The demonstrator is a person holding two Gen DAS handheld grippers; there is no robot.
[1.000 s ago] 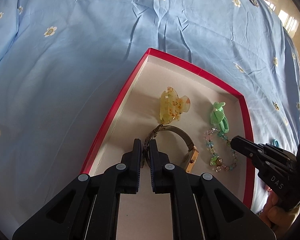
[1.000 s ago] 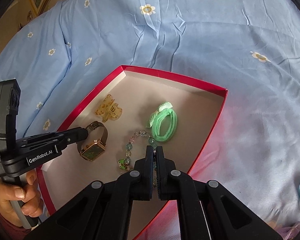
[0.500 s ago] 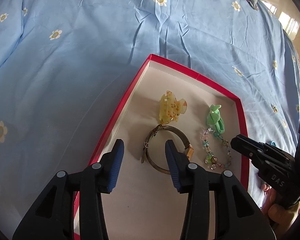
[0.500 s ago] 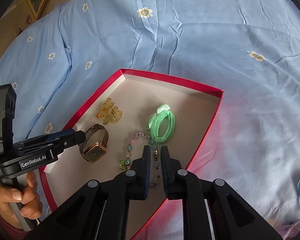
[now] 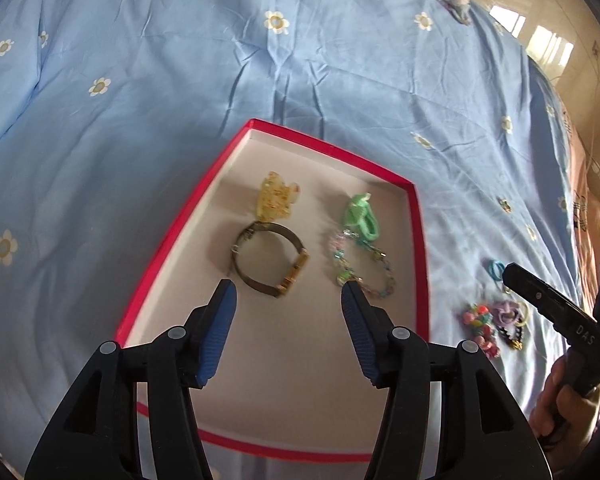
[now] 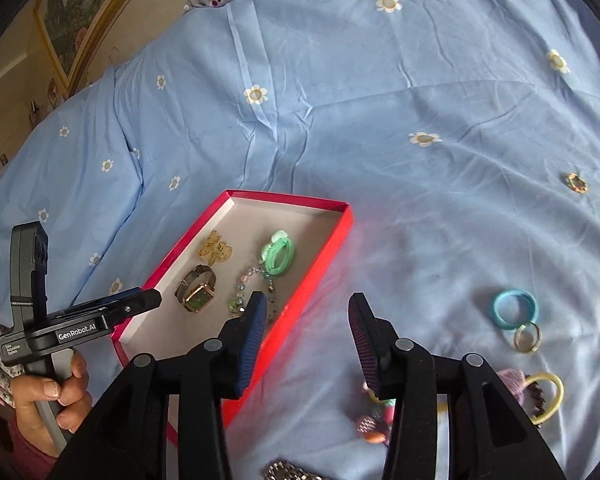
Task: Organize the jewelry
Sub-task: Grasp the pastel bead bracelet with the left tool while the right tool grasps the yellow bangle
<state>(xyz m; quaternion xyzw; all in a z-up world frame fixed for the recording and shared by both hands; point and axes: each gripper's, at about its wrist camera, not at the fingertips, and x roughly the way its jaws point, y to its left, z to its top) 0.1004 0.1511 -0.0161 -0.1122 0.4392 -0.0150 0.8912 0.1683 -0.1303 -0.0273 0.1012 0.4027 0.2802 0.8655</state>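
A red box (image 5: 180,236) (image 6: 332,256) lies on the blue bedsheet. In it lie a yellow hair claw (image 5: 276,196) (image 6: 216,249), a gold watch (image 5: 270,262) (image 6: 196,294), a green hair tie (image 5: 362,214) (image 6: 279,258) and a beaded bracelet (image 5: 360,266) (image 6: 248,288). My left gripper (image 5: 286,300) is open and empty above the box's near half. My right gripper (image 6: 308,312) is open and empty, over the sheet just right of the box's edge.
Loose pieces lie on the sheet right of the box: a blue ring (image 6: 515,307), a gold ring (image 6: 528,337), a yellow hair tie (image 6: 546,394), a purple scrunchie (image 6: 512,380), a small gold ring (image 6: 577,182), colourful beads (image 5: 480,326) and a metal band (image 6: 288,472).
Both grippers have opened and let go, the left of the watch and the right of the bracelet. Both have pulled back and up. The right one has shifted right, off the box.
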